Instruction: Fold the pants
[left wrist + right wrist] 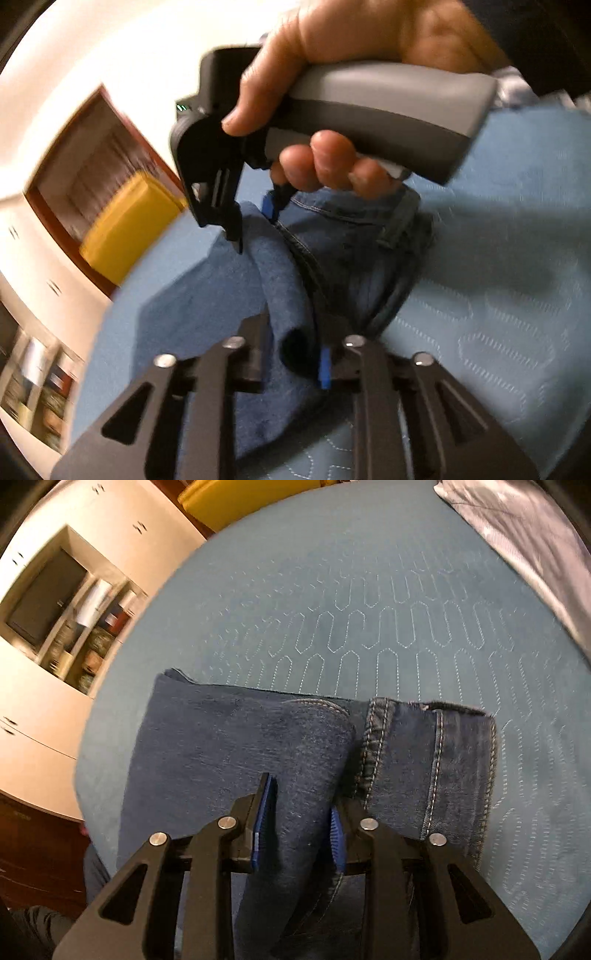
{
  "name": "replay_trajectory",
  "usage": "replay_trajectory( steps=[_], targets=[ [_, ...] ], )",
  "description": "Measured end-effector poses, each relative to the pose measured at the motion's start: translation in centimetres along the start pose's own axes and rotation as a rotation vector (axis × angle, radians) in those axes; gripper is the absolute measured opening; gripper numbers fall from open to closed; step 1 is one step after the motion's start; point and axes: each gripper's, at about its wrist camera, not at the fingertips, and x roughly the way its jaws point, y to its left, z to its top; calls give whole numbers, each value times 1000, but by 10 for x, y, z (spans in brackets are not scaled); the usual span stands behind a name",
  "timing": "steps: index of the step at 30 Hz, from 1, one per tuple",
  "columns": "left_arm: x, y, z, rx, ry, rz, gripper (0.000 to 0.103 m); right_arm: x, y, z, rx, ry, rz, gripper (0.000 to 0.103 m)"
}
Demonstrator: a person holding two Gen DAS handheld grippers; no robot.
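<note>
We see pants (229, 746) of blue denim, nappy and matt, with pale raised stitching. The bed cover (369, 602) is quilted matt cloth. Each claw (300, 825) is matt black plastic with shiny metal rivets and ribbed blue pads (263, 823).

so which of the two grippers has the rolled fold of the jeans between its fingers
The left gripper: the rolled fold of the jeans sits between its fingers. The right gripper, held by the hand, grips a flatter edge.
</note>
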Motion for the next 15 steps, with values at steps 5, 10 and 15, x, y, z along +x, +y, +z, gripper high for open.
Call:
replay_trajectory(
  steps=[5,10,15],
  targets=[
    [-7,-13,-14,64,-21,40,46,3,-8,-16,-15,-13,33,46],
    [-8,-15,-22,80,-16,29,14,1,-5,-23,-18,-20,40,50],
    [-11,-11,-8,132,-57,68,10,-5,9,-13,-78,-4,21,17]
  ],
)
